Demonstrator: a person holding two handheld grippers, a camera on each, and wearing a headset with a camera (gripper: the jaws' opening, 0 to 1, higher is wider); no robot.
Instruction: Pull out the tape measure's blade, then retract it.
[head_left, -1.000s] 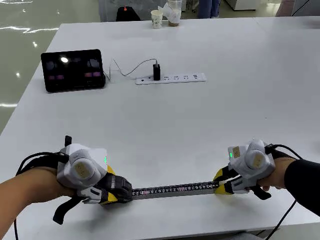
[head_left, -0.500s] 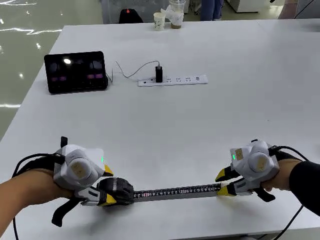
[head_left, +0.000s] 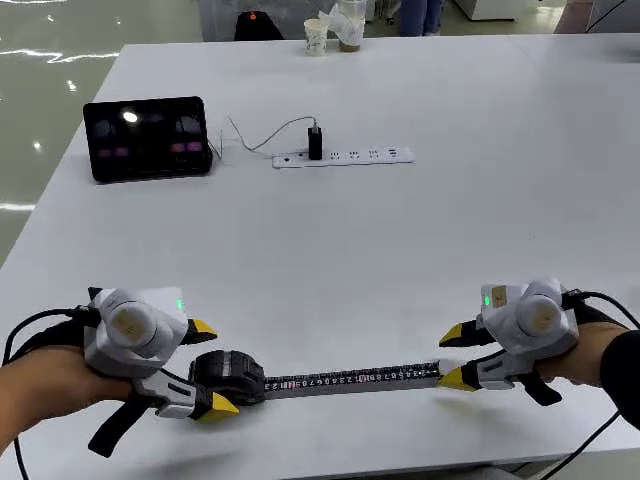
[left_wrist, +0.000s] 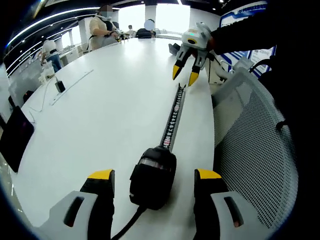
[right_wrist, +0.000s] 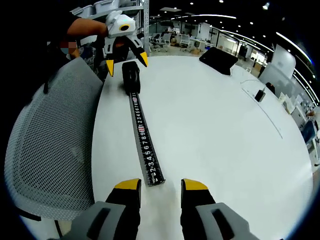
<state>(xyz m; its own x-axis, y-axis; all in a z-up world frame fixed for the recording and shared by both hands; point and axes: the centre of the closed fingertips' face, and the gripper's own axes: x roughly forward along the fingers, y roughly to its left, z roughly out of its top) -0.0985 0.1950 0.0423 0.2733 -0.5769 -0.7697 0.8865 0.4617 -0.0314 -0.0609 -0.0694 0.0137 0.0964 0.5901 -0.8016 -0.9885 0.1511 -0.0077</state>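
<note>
The tape measure (left_wrist: 152, 175) lies flat on the white bench (head_left: 420, 240), just inside the near edge and parallel to it. Its black case (head_left: 228, 376) sits toward the near left corner. The blade (head_left: 350, 379) runs out of the case to the right, graduated face up, resting on the bench along its visible length. The left gripper (head_left: 212, 366) is at the case end. Its yellow-tipped fingers (left_wrist: 101, 175) stand apart, one on each side of the case, with a visible gap on both sides in the left gripper view, so the case is not clamped. A black cord (left_wrist: 127, 225) leaves the rear of the case toward this gripper. The right gripper (head_left: 452, 357) is at the free end of the blade. Its fingers (right_wrist: 127, 186) also stand apart, and the blade tip (right_wrist: 155, 182) lies on the bench between them, closer to one finger. Whether that finger touches the tip cannot be determined. A grey mesh chair (left_wrist: 250, 150) stands just off the near edge. Farther in, near the left edge, a dark tablet (head_left: 147, 138) stands propped with its screen facing the near edge. To its right a white power strip (head_left: 342, 156) lies flat with a black plug (head_left: 314, 143) inserted. A white cable (head_left: 260, 135) runs from the plug toward the tablet. At the far edge stand a paper cup (head_left: 314, 38) and, just beside it, a second cup (head_left: 348, 30).
</note>
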